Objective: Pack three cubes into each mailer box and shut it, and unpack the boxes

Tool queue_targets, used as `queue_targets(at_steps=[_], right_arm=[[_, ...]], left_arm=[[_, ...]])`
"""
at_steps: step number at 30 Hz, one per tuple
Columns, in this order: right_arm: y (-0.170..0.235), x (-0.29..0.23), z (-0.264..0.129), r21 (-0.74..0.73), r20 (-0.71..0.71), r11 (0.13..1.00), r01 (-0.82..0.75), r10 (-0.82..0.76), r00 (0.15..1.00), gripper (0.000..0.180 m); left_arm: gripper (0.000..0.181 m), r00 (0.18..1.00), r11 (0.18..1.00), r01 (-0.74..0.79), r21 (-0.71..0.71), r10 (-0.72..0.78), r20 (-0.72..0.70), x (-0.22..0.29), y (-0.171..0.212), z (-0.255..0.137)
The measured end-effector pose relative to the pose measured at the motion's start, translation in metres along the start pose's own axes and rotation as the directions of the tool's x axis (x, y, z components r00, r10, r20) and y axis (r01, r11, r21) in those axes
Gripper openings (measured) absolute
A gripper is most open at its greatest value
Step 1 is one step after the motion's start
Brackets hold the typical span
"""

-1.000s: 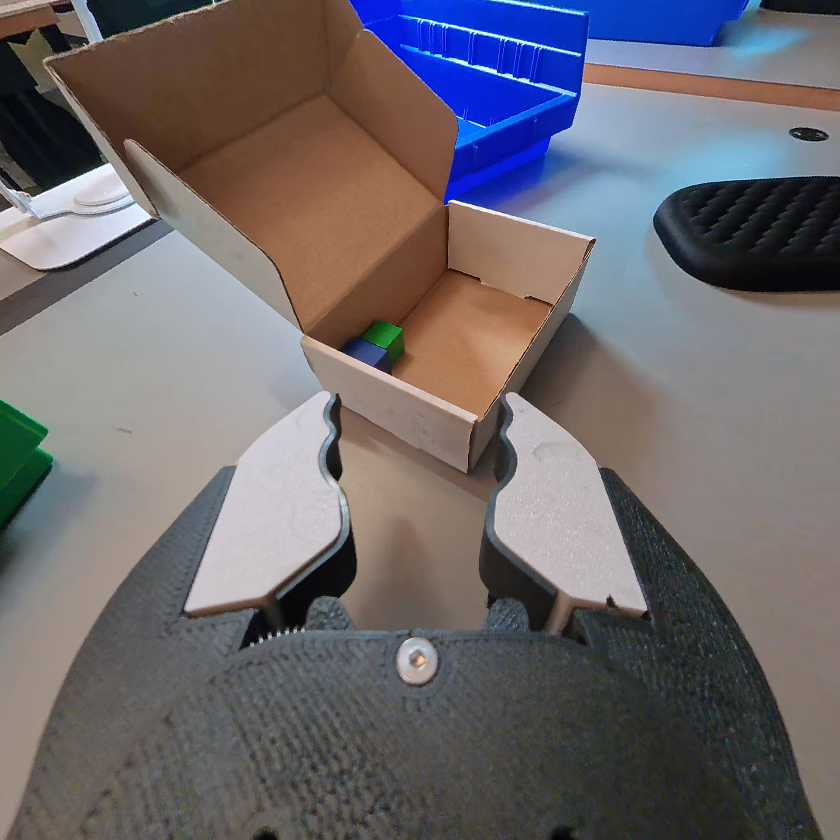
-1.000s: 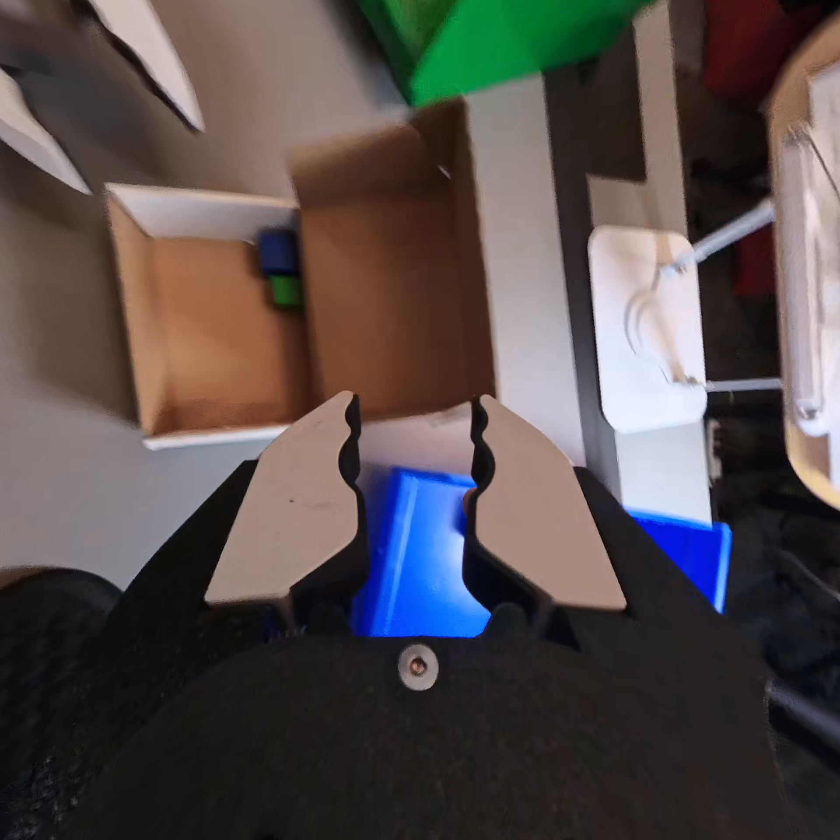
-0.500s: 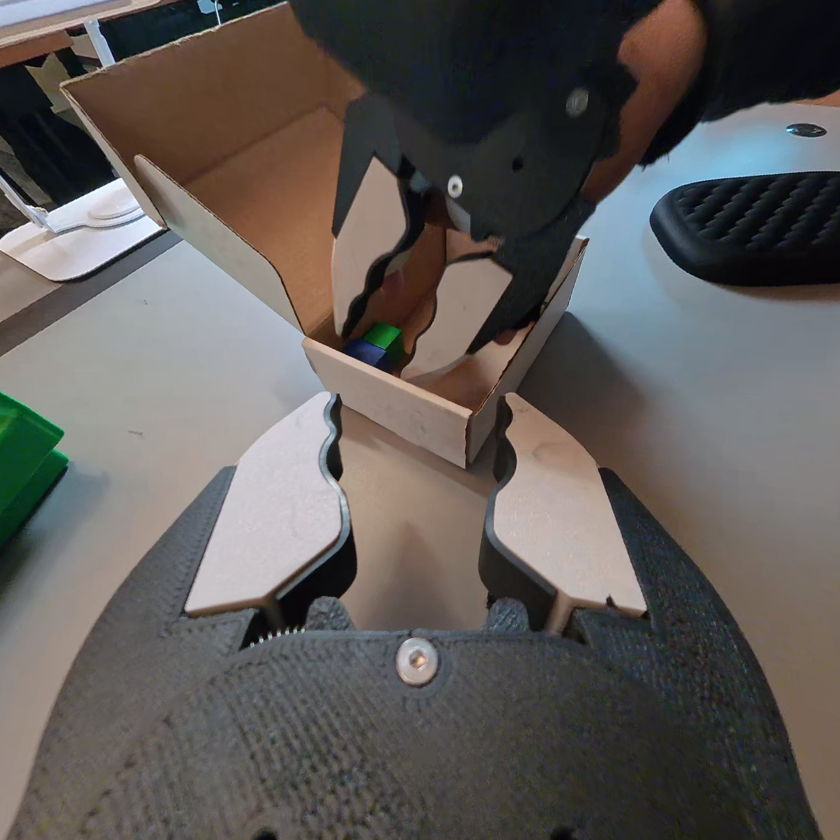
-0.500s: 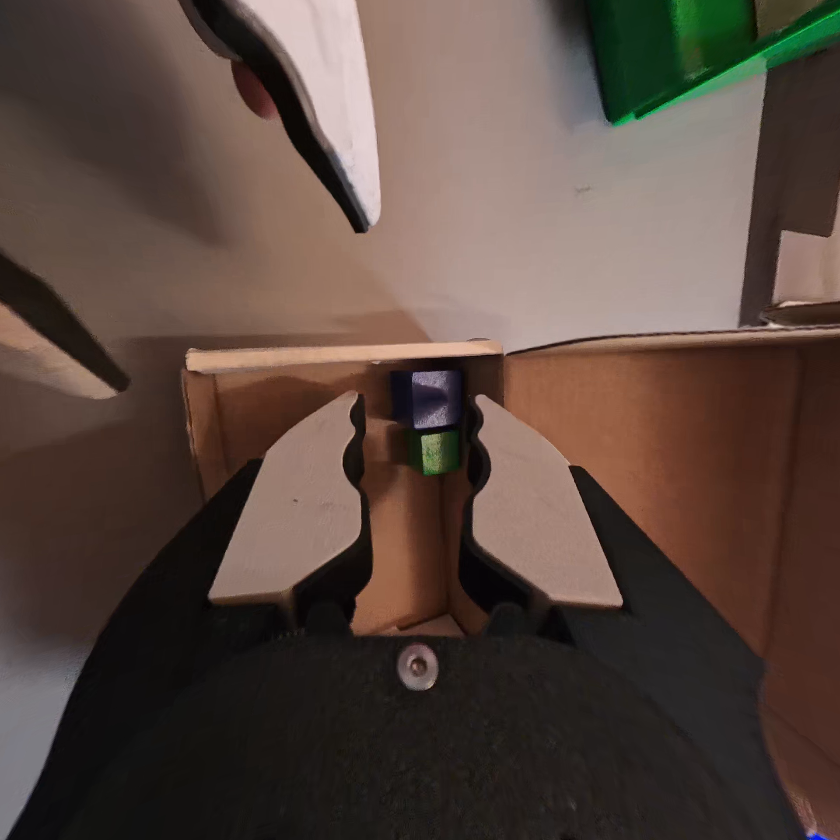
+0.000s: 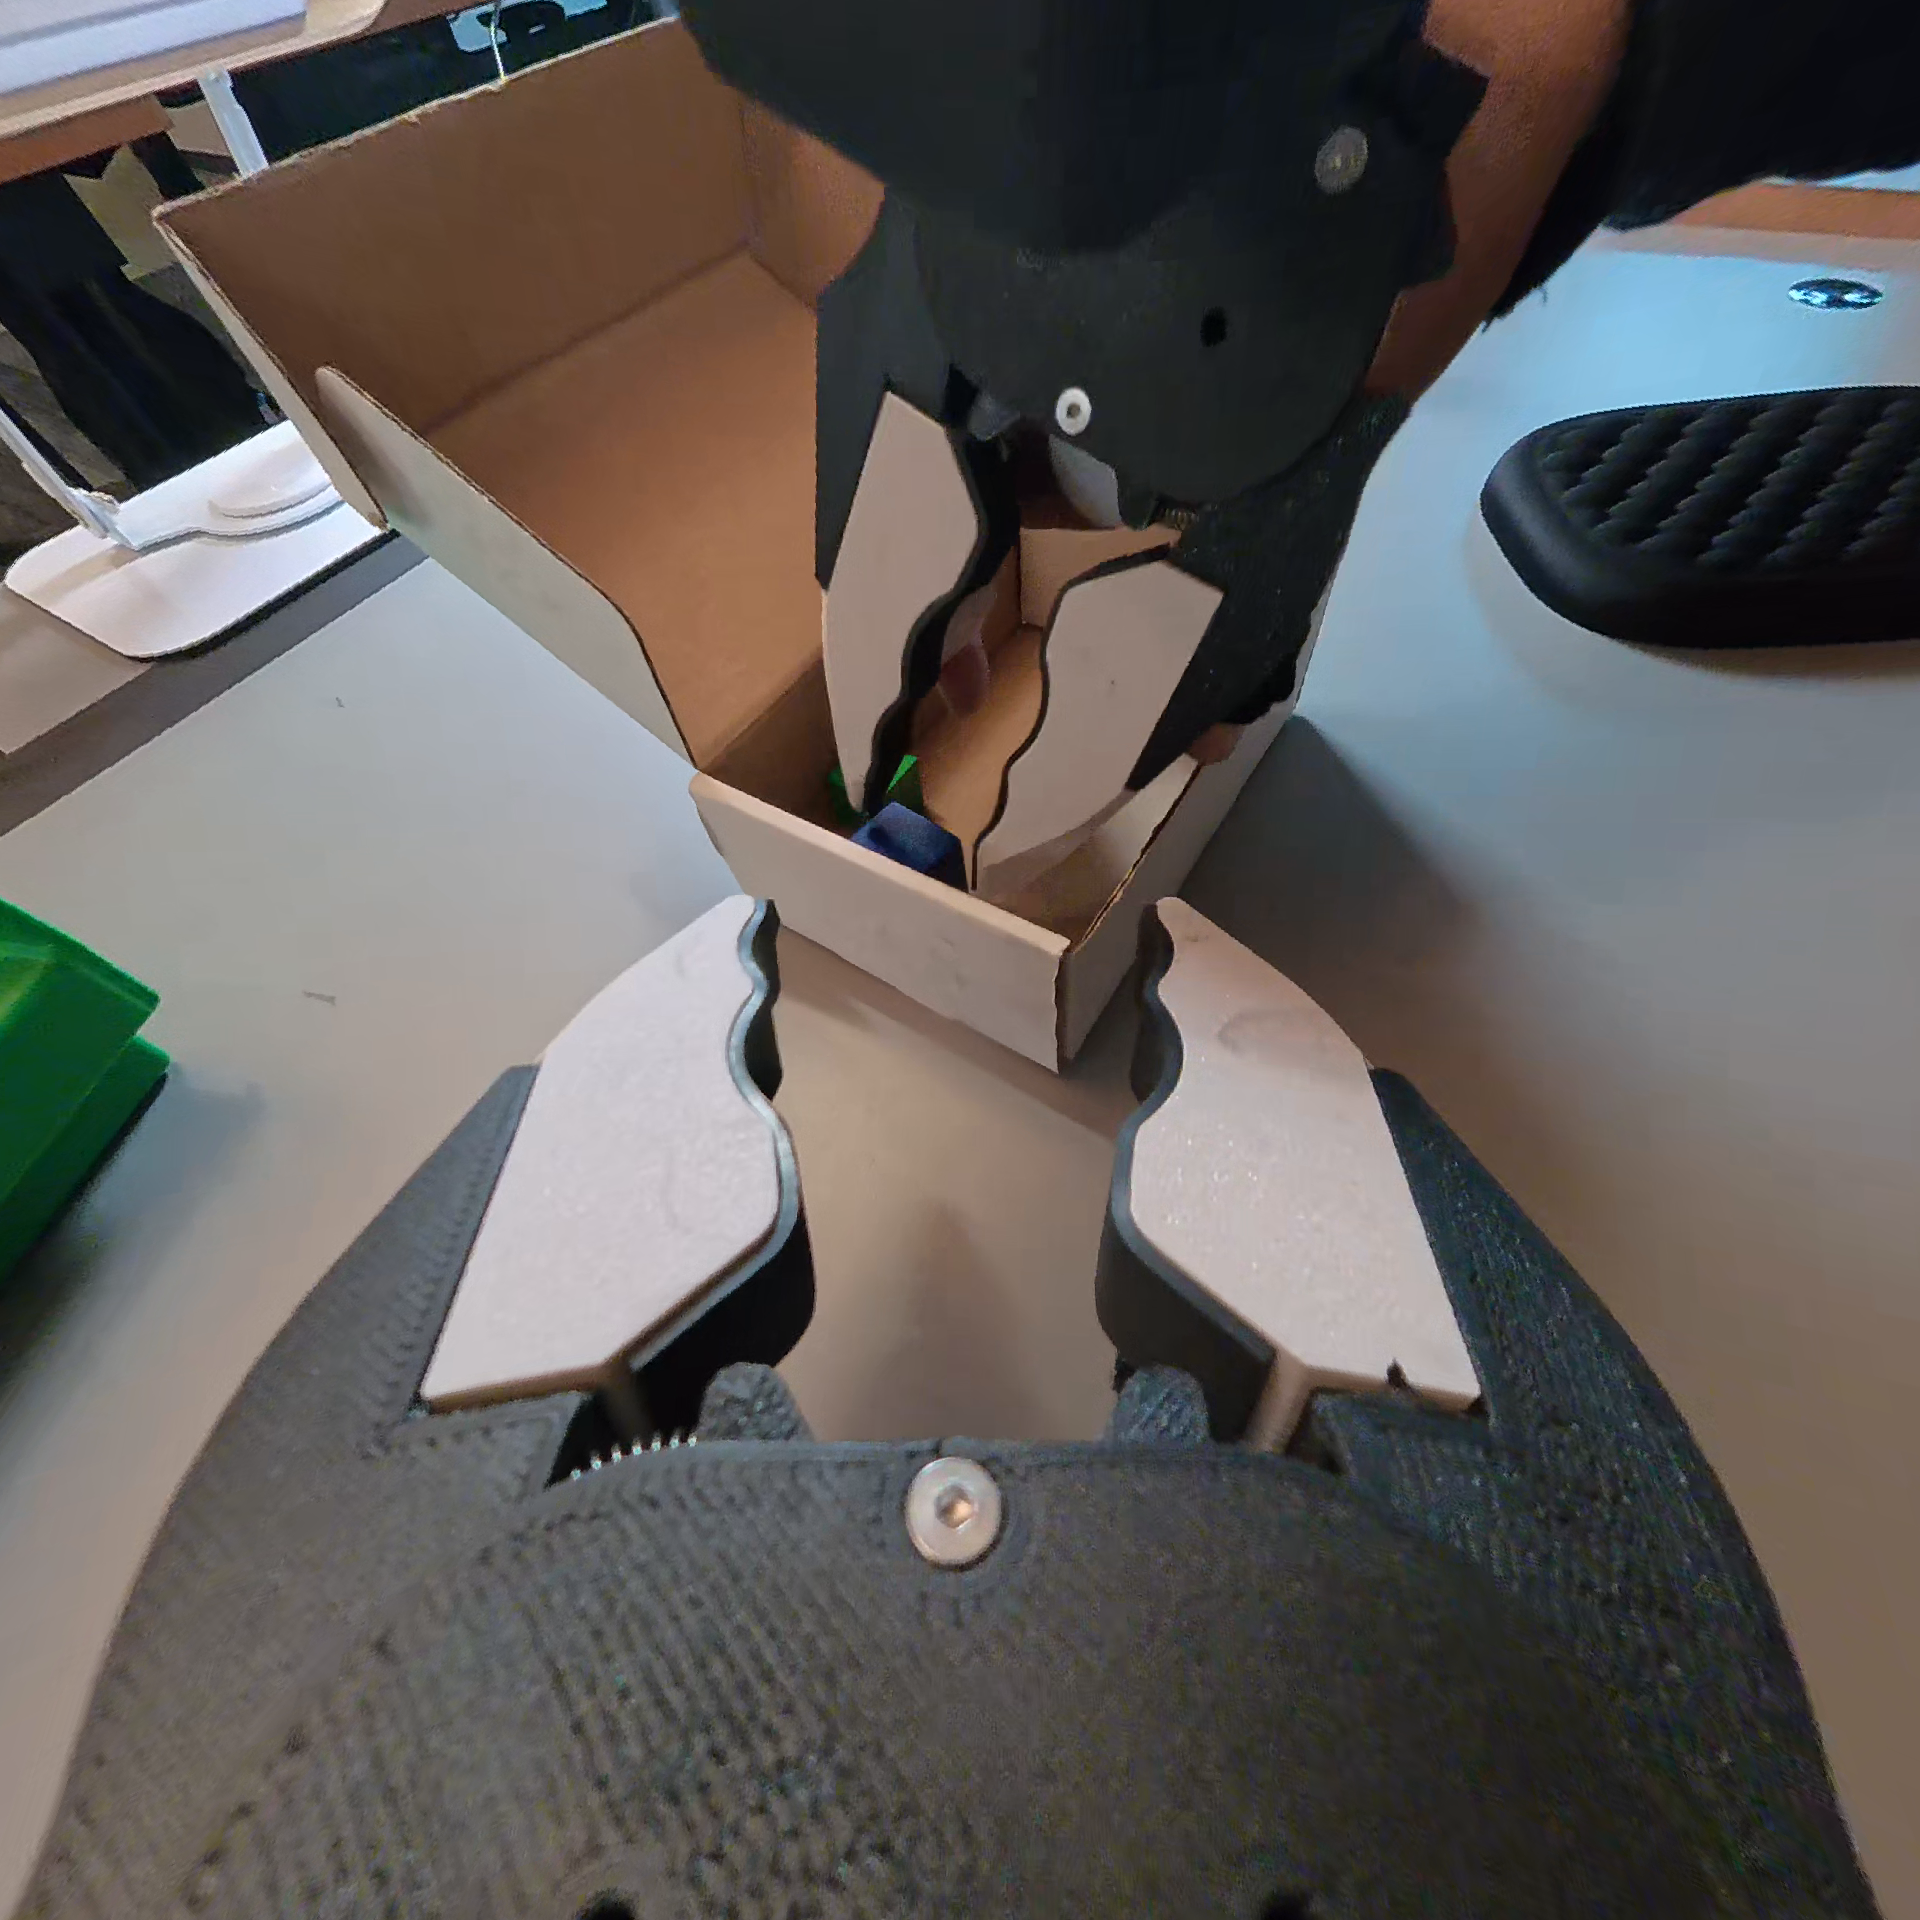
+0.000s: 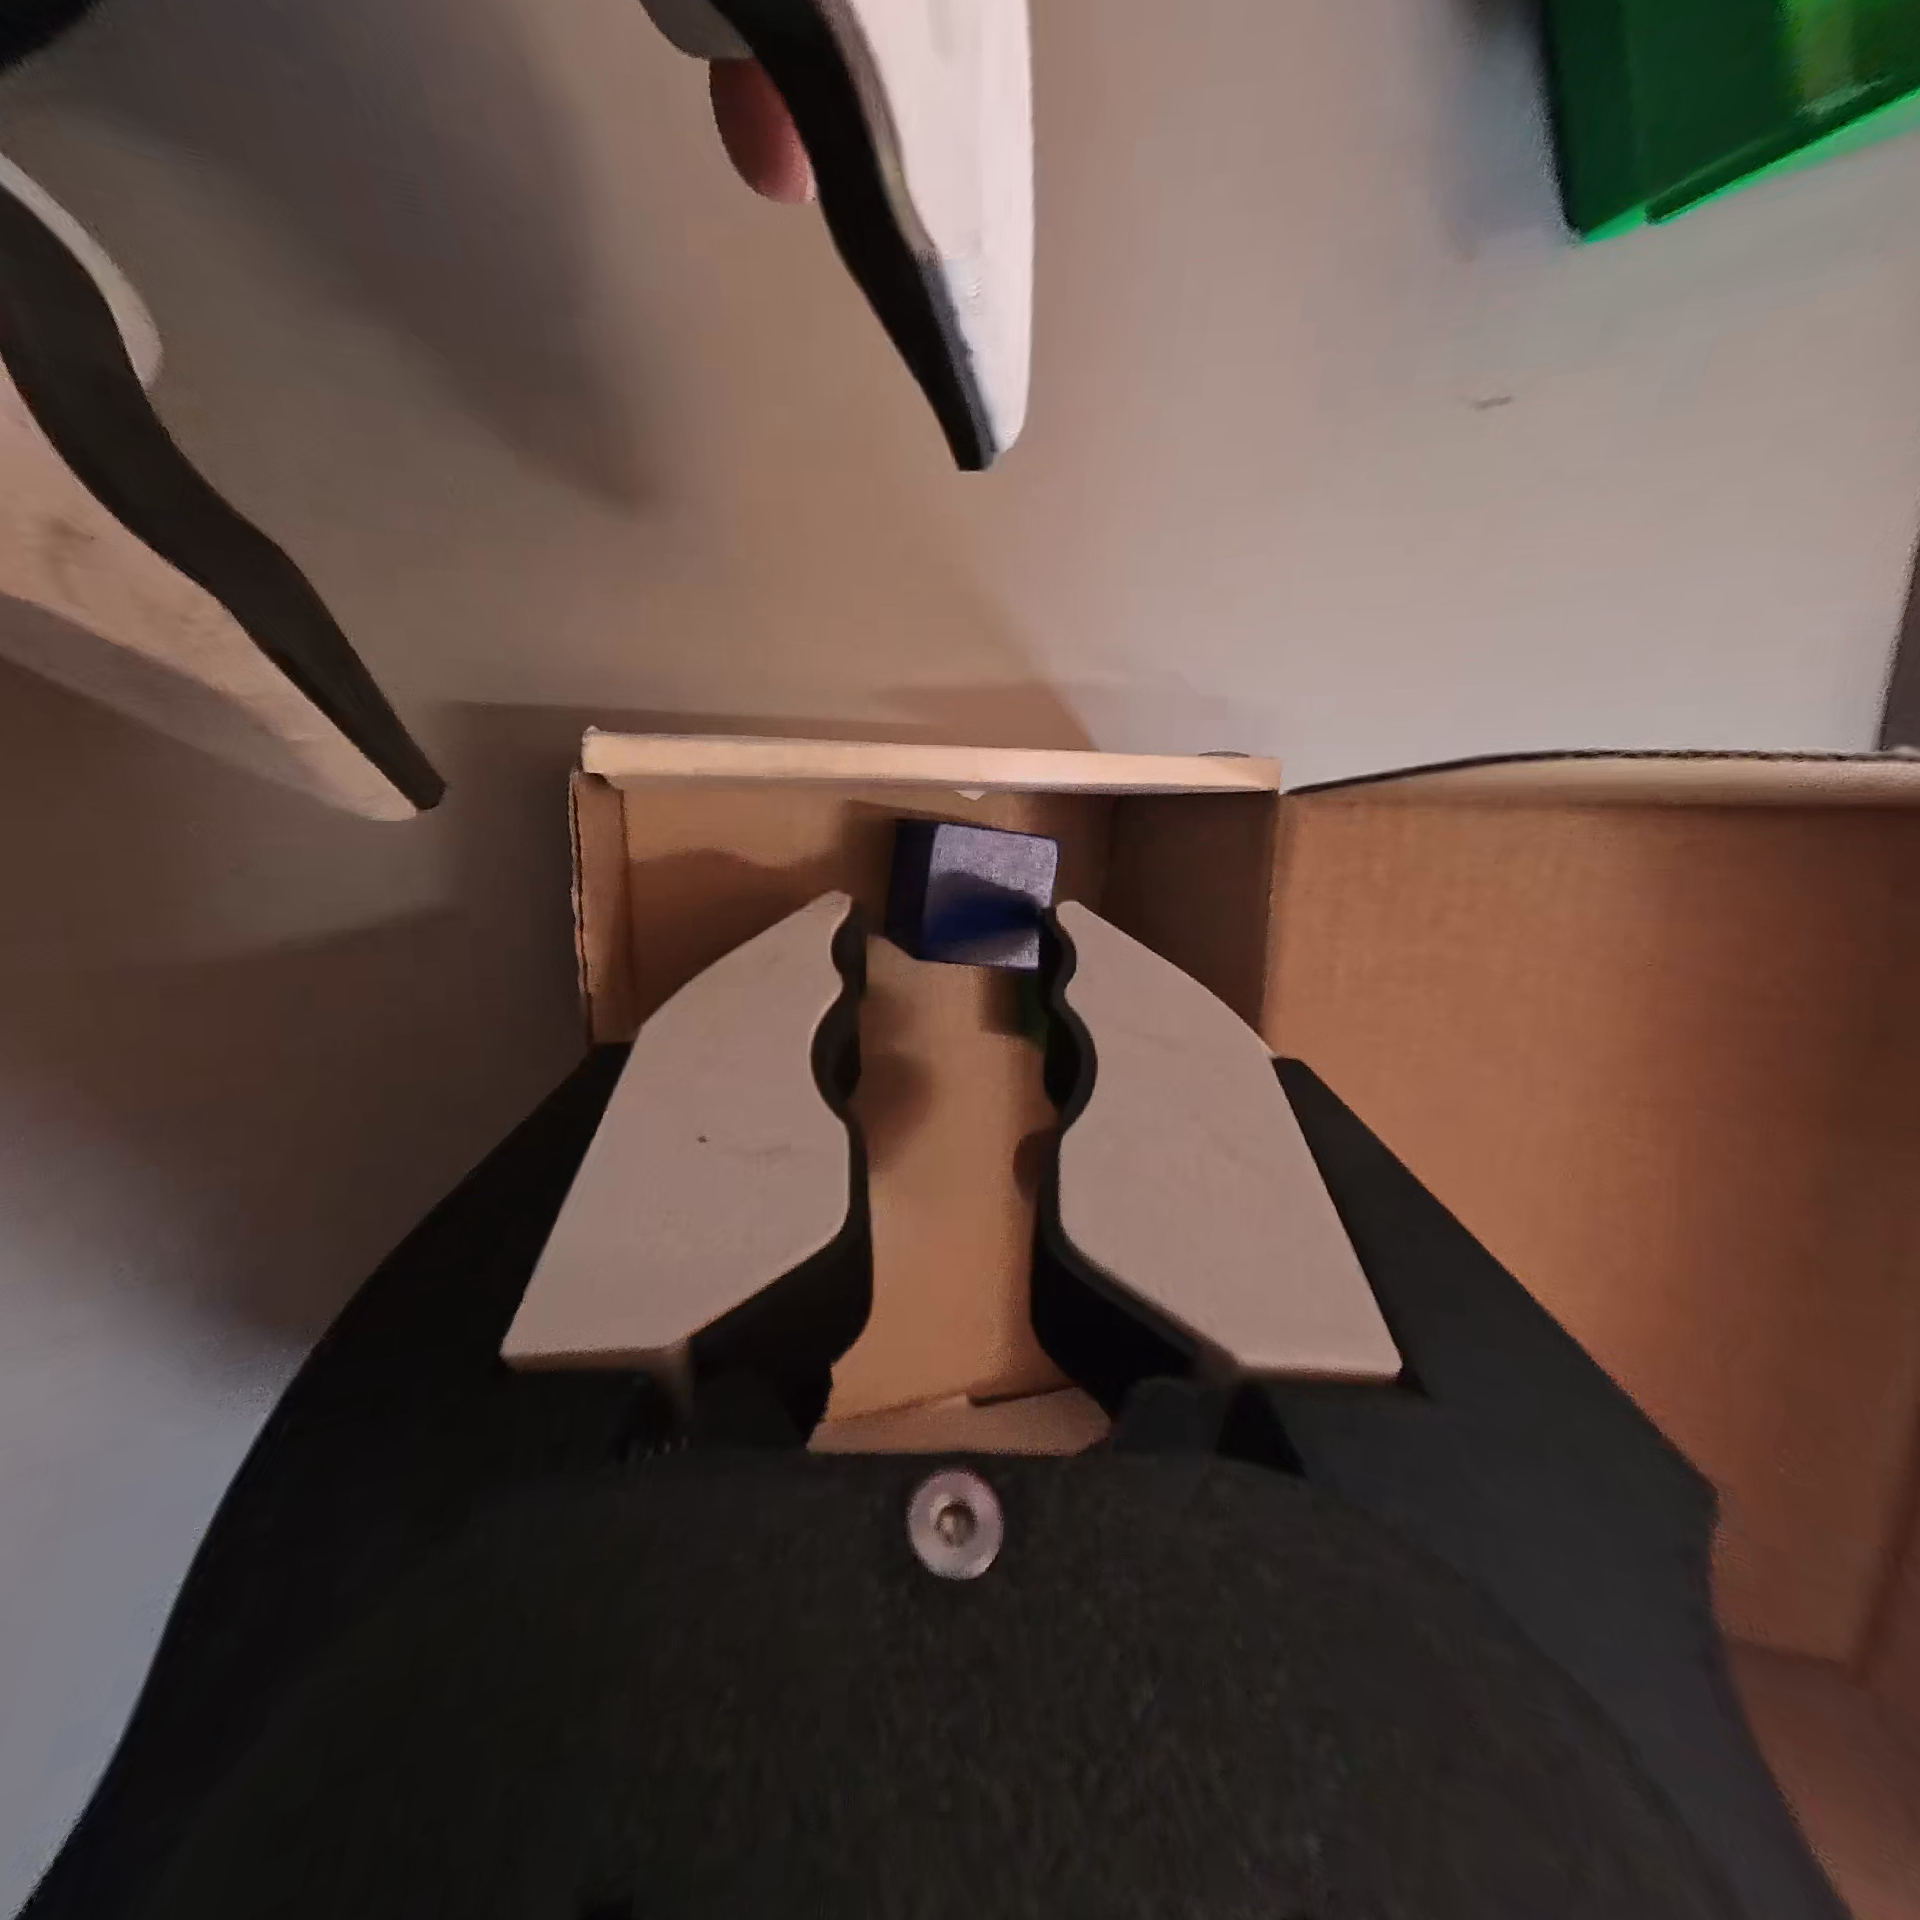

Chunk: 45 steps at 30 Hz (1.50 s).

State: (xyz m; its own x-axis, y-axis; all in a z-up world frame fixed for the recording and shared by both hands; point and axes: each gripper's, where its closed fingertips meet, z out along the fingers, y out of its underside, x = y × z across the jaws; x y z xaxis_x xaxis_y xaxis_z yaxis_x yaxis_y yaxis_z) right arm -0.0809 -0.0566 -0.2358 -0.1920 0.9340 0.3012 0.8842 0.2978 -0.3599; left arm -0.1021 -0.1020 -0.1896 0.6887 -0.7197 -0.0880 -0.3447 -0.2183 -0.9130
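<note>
An open brown mailer box (image 5: 883,940) stands on the grey table with its lid (image 5: 499,270) tipped back. My right gripper (image 6: 951,920) reaches down into it, and its fingertips are shut on a dark blue cube (image 6: 971,894) against the front wall. In the left wrist view the right gripper (image 5: 920,847) holds the blue cube (image 5: 909,844) slightly tilted. A green cube (image 5: 902,774) peeks out behind its finger; in the right wrist view only a green sliver (image 6: 1029,1013) shows. My left gripper (image 5: 961,935) is open and empty, just in front of the box's near corner.
A green bin (image 5: 62,1091) sits at the left, also in the right wrist view (image 6: 1714,104). A black textured pad (image 5: 1714,520) lies at the right. A white stand base (image 5: 187,561) is at the far left. A hand (image 5: 1507,156) holds the right gripper over the box. The grippers' ends are close to 7 cm from one another.
My right gripper came over the box, went down inside it and narrowed its jaws onto the blue cube, which shifted away from the green one. My left gripper stayed open in front of the box.
</note>
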Motion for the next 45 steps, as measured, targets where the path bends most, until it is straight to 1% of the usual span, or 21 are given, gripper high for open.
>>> queue_targets(at_steps=[2,6,8,10,12,15,18,20,21,22,24,27,30,32,34,37,40,43,45], right_arm=[[-0.001,0.002,-0.002,-0.006,0.013,1.000,-0.020,0.020,1.000,0.034],[-0.001,0.007,0.005,-0.040,0.052,0.995,-0.092,0.094,0.994,0.034],[0.000,0.007,0.010,-0.055,0.068,0.991,-0.119,0.123,0.990,0.032],[-0.001,0.004,0.012,-0.049,0.100,0.989,-0.138,0.142,0.985,0.026],[-0.001,0.004,0.009,-0.038,0.114,0.988,-0.148,0.152,0.982,0.026],[-0.007,0.007,-0.014,0.037,0.155,0.983,-0.182,0.175,0.972,0.026],[-0.009,0.023,-0.056,0.137,0.165,0.967,-0.216,0.193,0.967,0.026],[0.000,0.045,-0.088,0.183,0.112,0.956,-0.229,0.211,0.971,0.026],[0.007,0.060,-0.104,0.201,0.069,0.953,-0.227,0.217,0.974,0.026],[0.020,0.078,-0.119,0.200,-0.003,0.955,-0.218,0.223,0.975,0.026],[0.053,0.113,-0.144,0.153,-0.142,0.969,-0.196,0.218,0.966,0.026],[0.116,0.154,-0.164,0.045,-0.246,0.973,-0.227,0.231,0.941,0.027],[0.182,0.174,-0.158,-0.065,-0.259,0.962,-0.266,0.241,0.935,0.027],[0.219,0.178,-0.142,-0.118,-0.240,0.949,-0.292,0.258,0.936,0.027],[0.247,0.177,-0.122,-0.151,-0.207,0.940,-0.306,0.272,0.940,0.027],[0.270,0.172,-0.093,-0.183,-0.162,0.932,-0.314,0.287,0.944,0.027],[0.286,0.171,-0.073,-0.225,-0.126,0.918,-0.326,0.305,0.944,0.027],[0.294,0.173,-0.067,-0.252,-0.106,0.908,-0.333,0.317,0.943,0.027],[0.289,0.173,-0.065,-0.232,-0.081,0.914,-0.334,0.324,0.943,0.027]], left_arm=[[0.065,1.000,1.000,-0.003,-0.001,0.003,0.001,0.000,0.000,0.000],[0.065,1.000,1.000,0.001,0.001,-0.001,-0.001,0.000,0.000,0.000],[0.066,1.000,1.000,0.006,0.005,-0.006,0.002,-0.001,0.000,-0.001],[0.066,1.000,1.000,0.008,0.009,-0.008,0.005,-0.002,-0.001,-0.001],[0.066,1.000,1.000,0.009,0.009,-0.009,0.007,-0.003,-0.001,-0.002],[0.066,1.000,1.000,0.009,0.011,-0.009,0.009,-0.003,-0.001,-0.002],[0.066,1.000,1.000,0.009,0.011,-0.009,0.012,-0.004,-0.001,-0.002],[0.066,1.000,1.000,0.009,0.009,-0.009,0.013,-0.004,-0.001,-0.002],[0.066,1.000,1.000,0.008,0.007,-0.008,0.011,-0.004,0.000,-0.001],[0.066,1.000,1.000,0.006,0.004,-0.006,0.010,-0.003,0.000,-0.001],[0.066,1.000,1.000,-0.003,-0.004,0.003,0.009,-0.002,0.002,0.001],[0.066,1.000,1.000,-0.017,-0.014,0.017,0.007,0.000,0.004,0.004],[0.067,1.000,0.999,-0.029,-0.023,0.029,0.009,0.001,0.005,0.006],[0.068,0.999,0.999,-0.032,-0.024,0.032,0.011,0.001,0.005,0.007],[0.068,0.999,0.999,-0.029,-0.019,0.029,0.014,0.000,0.005,0.007],[0.068,1.000,1.000,-0.015,-0.018,0.016,0.018,-0.001,0.006,0.007],[0.067,1.000,1.000,-0.003,-0.022,0.004,0.016,-0.002,0.007,0.008],[0.066,1.000,1.000,0.004,-0.026,-0.003,0.013,-0.003,0.008,0.009],[0.066,1.000,1.000,0.009,-0.024,-0.009,0.011,-0.003,0.008,0.009]])
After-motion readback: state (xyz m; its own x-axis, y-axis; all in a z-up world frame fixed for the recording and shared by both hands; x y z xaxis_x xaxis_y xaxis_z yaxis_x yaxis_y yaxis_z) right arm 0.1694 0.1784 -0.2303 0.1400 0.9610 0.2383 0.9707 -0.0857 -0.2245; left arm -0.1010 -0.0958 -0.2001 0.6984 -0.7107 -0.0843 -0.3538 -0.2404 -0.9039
